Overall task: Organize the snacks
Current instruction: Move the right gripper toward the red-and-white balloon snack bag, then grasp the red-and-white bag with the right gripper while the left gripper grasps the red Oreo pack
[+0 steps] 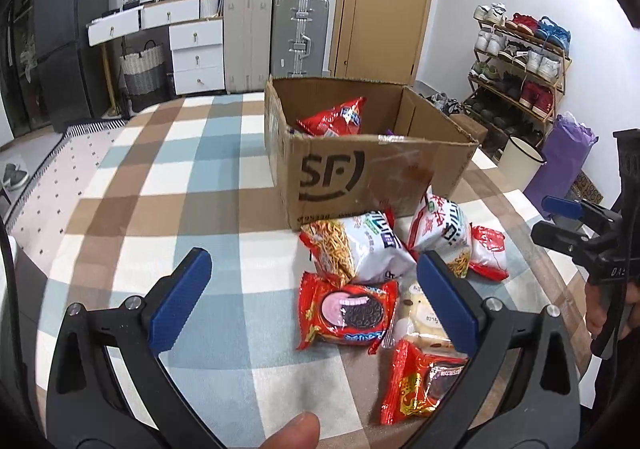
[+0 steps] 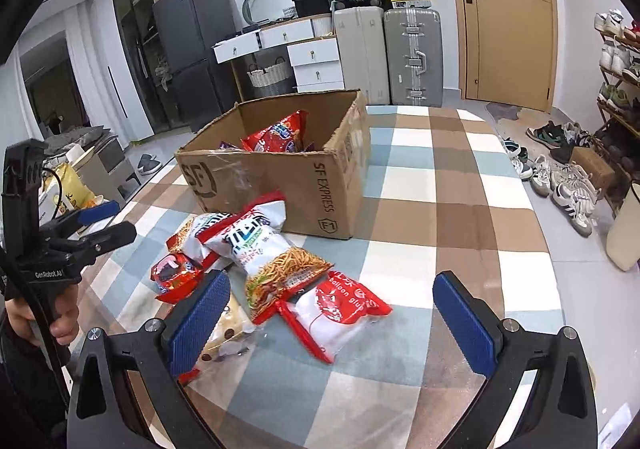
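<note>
Checked tablecloth [image 1: 192, 177] covers the table under an open cardboard box [image 1: 340, 177], which holds a red snack bag [image 1: 336, 117]. Noodle-snack bags [image 1: 356, 245] lie just in front of the box, with a red cookie packet [image 1: 348, 313] nearer still. Left gripper [image 1: 312, 289] and right gripper [image 2: 332, 309] both hover spread wide, holding nothing.

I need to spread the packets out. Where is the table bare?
Bare cloth lies left of the cardboard box and the snack pile in the left wrist view, and right of both in the right wrist view. It is crowded directly in front of the box.
</note>
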`<state>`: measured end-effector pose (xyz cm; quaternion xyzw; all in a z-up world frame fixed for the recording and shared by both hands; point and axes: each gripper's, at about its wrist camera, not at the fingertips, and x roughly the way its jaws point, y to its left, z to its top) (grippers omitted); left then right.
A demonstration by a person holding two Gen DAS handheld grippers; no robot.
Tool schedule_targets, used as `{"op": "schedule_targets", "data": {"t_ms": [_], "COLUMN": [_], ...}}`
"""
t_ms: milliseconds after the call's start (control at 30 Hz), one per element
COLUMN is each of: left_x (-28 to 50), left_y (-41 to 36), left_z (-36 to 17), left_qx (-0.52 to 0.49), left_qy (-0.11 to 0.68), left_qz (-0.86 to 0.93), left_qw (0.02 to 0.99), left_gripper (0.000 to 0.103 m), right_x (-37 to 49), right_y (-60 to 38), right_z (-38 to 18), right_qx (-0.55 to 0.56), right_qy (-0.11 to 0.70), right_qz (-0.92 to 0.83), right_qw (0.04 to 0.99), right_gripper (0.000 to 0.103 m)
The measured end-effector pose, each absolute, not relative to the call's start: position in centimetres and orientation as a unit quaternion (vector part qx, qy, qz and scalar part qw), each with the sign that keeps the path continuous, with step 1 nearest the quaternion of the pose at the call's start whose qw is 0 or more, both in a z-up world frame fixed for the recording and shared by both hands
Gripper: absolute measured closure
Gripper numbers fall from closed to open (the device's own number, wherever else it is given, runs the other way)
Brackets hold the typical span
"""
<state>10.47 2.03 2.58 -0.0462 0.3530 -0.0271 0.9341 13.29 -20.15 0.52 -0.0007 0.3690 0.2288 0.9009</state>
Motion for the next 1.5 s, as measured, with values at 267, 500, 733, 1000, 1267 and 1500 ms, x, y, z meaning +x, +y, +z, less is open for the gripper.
{"op": "schedule_targets", "data": {"t_ms": [267,500,733,1000,1267,1500], "left_x": [11.7,13.0,13.9,14.5,14.6,14.4], "left_y": [1.9,2.0,1.9,1.5,1.6,1.5], "left_z": [-0.4,-2.8,-4.5,-5.8,-6.2,-6.2], "left_qx": [-0.048,-0.056,-0.061,-0.047,-0.034,-0.032], "left_qy": [0.39,0.419,0.446,0.46,0.46,0.457], "left_qz": [-0.036,-0.038,-0.053,-0.041,-0.035,-0.033], "left_qw": [0.919,0.905,0.891,0.886,0.886,0.888], "left_gripper": [0.001,0.001,0.001,0.001,0.001,0.001], "right_x": [14.5,15.5,16.4,16.9,16.9,16.9], "right_y": [-20.3,-20.3,-20.2,-19.7,-18.9,-17.6], "right_z": [-1.7,-4.5,-6.2,-6.7,-6.7,-6.8], "right_qx": [0.0,0.017,0.013,0.001,-0.013,-0.05], "right_qy": [0.4,0.434,0.451,0.449,0.449,0.447], "right_qz": [0.225,0.225,0.209,0.208,0.223,0.215], "right_qw": [0.889,0.872,0.868,0.869,0.865,0.867], "right_gripper": [0.0,0.0,0.0,0.001,0.006,0.017]}}
